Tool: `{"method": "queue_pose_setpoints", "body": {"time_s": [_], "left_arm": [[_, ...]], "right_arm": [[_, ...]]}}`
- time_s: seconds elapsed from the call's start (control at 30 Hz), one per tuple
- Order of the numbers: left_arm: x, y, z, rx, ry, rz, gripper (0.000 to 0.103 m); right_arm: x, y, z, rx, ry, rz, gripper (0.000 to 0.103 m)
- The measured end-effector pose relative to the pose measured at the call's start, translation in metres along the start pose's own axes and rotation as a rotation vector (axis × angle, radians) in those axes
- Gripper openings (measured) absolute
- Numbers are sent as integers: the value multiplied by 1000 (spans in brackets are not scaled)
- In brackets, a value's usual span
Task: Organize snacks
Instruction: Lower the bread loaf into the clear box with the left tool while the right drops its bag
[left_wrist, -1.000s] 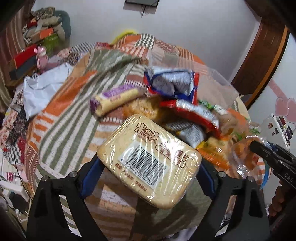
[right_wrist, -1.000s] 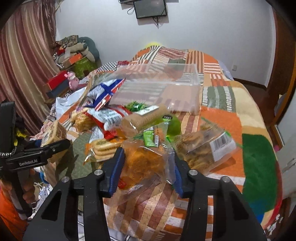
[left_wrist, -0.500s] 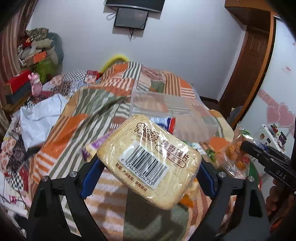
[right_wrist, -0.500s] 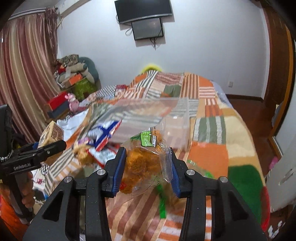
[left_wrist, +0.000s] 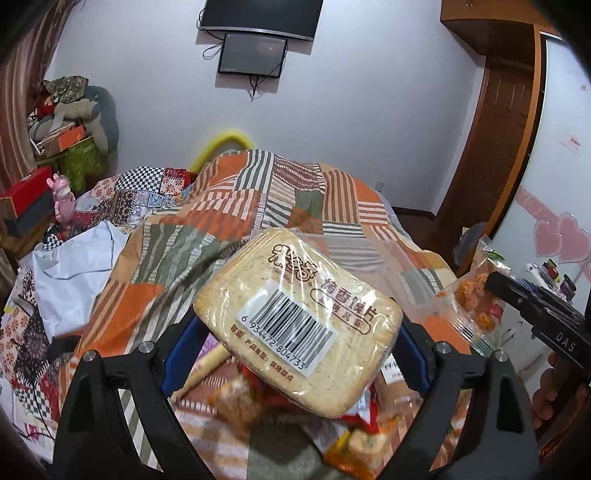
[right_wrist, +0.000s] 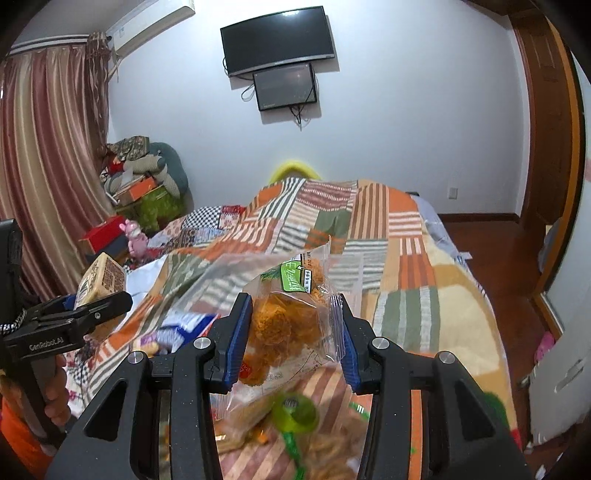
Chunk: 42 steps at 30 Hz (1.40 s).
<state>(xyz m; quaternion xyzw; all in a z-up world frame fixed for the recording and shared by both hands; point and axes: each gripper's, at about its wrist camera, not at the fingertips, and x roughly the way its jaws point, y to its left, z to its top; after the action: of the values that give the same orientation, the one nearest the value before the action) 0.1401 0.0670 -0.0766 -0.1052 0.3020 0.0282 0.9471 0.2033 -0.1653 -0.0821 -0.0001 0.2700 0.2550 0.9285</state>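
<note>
**Both grippers loaded, held above the snack pile**

Left gripper: blue pads clamped on either side of a wrapped toast-slice pack, barcode label facing the camera, pack tilted with its far edge up. Clear of the bed, nothing under it touching.

Right gripper: pinching a clear bag of orange fried snacks, green label at the top, loose film sticking out past the right pad. Also off the surface.

Just below and behind both: blurred snack pile on the bed, red, orange and beige wrappers; a blue-white packet at its left side in the right wrist view. Individual items too smeared to name.

Beyond the pile: clear plastic bin sitting on the patchwork blanket, behind the held toast pack; can't tell if anything is inside.

Left of the bed: white plastic bag, pink toy, red box.

Far wall: TV with a smaller screen right under it.
</note>
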Motion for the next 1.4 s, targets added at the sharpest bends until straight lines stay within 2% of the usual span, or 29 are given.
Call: {"method": "queue_pose_setpoints", "body": {"time_s": [0.2,0.43,0.57,0.93,1.4], "left_arm": [[24,0,22,-4,13,3,91],[57,5,42,-25,40,-4,91],[79,5,48,-4,66,1,91],[138,17,51,13,197,-19,91],[171,9,46,68,285,-45,91]], "right_arm": [[12,-5,15,-7,-22,-18,40],[31,-9,21,-7,-9,-29,40],[44,-11,23,-18,-6,-54,40],[84,-21,20,-16,81,-79,40],[114,-21,12,-15,187,-78,40]]}}
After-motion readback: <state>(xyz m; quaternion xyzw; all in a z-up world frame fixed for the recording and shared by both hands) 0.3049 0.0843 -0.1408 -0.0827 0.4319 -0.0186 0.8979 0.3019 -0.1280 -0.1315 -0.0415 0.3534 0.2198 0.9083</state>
